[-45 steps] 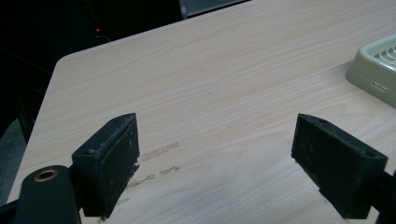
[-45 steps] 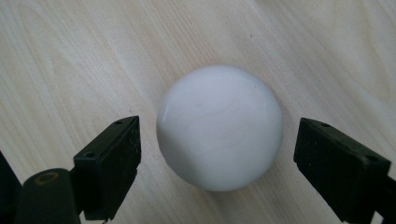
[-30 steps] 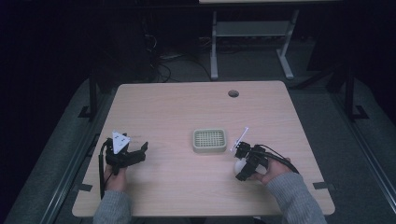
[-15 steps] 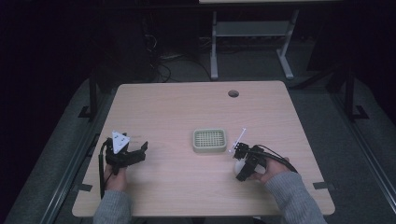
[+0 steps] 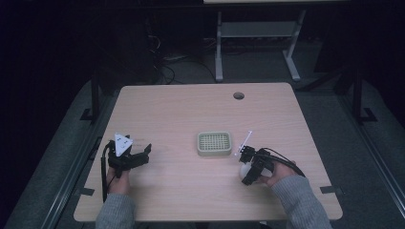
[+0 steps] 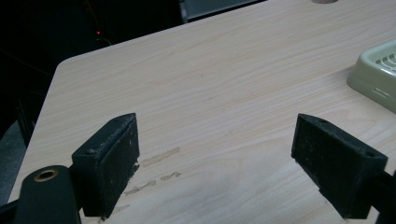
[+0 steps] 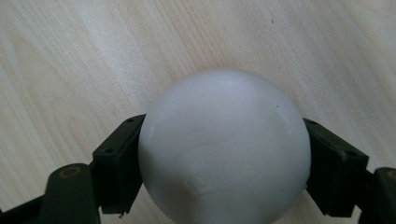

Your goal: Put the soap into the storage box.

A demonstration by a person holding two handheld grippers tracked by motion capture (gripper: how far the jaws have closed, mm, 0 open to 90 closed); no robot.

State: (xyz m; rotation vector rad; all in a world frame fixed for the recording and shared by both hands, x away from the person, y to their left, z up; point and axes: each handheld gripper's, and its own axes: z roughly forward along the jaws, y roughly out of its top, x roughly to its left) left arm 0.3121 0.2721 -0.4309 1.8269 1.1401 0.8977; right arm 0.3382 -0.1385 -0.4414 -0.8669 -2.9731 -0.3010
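Observation:
A white rounded object (image 7: pixel 224 144), smooth like a ball or a bar of soap, sits between both jaws of my right gripper (image 7: pixel 224 163), which is shut on it just over the wood. From above, the white rounded object (image 5: pixel 244 170) peeks out beside my right gripper (image 5: pixel 248 167) at the table's front right. A pale green slotted dish (image 5: pixel 214 143) lies mid-table, left of that gripper. My left gripper (image 5: pixel 143 153) rests at the front left, jaws wide apart with bare wood between its fingers (image 6: pixel 109 163). The green slotted dish (image 6: pixel 378 74) shows at that view's right edge.
The light wooden table (image 5: pixel 191 109) has a round cable hole (image 5: pixel 238 95) near its far edge. A thin white stick-like piece (image 5: pixel 244 141) juts from the right gripper toward the dish. A metal stand (image 5: pixel 255 43) is on the dark floor beyond.
My right gripper has shifted slightly forward and left with the white object held in it. The left gripper has not moved.

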